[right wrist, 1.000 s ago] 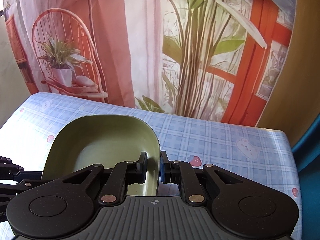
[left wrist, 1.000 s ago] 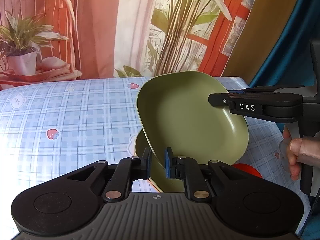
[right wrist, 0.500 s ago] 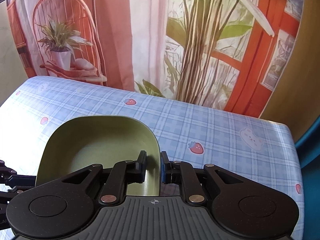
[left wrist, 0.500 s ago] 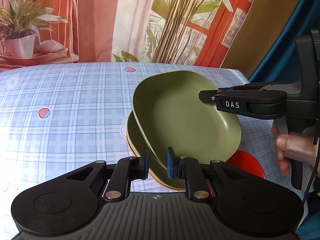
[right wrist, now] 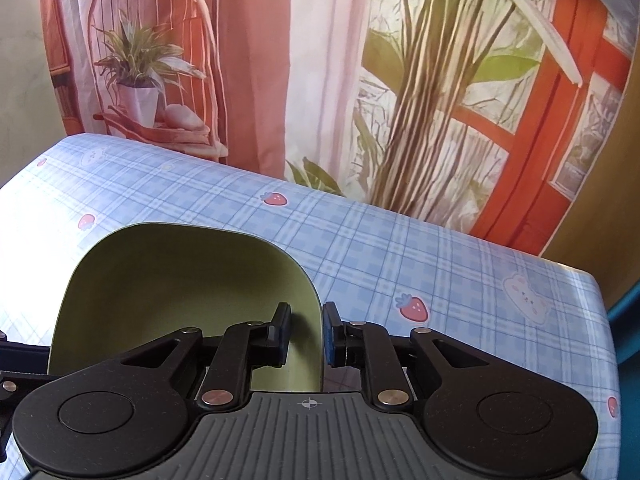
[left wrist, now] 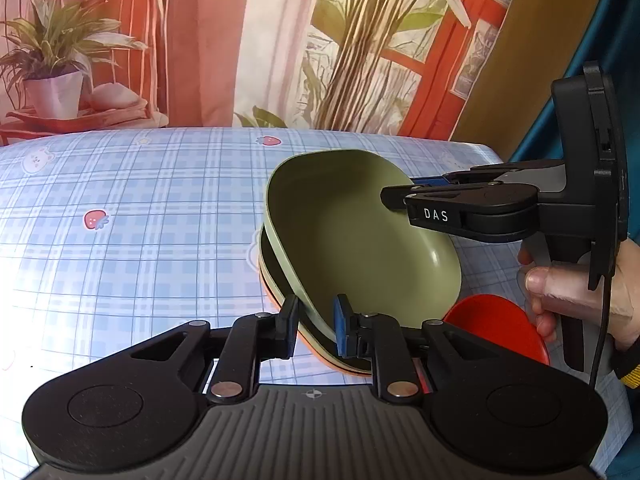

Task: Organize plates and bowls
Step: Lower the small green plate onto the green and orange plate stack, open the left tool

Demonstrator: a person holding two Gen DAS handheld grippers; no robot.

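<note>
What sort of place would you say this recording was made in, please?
Probably a staged home-style set rather than a real kitchen: a table under a blue checked tablecloth, a printed backdrop showing plants and a red window, and green plates being stacked.

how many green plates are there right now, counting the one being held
2 for sure. One green plate is tilted, its rim between the fingers of both the left gripper and the right gripper. A second green plate lies flat beneath it, over an orange edge; more may be hidden.
</note>
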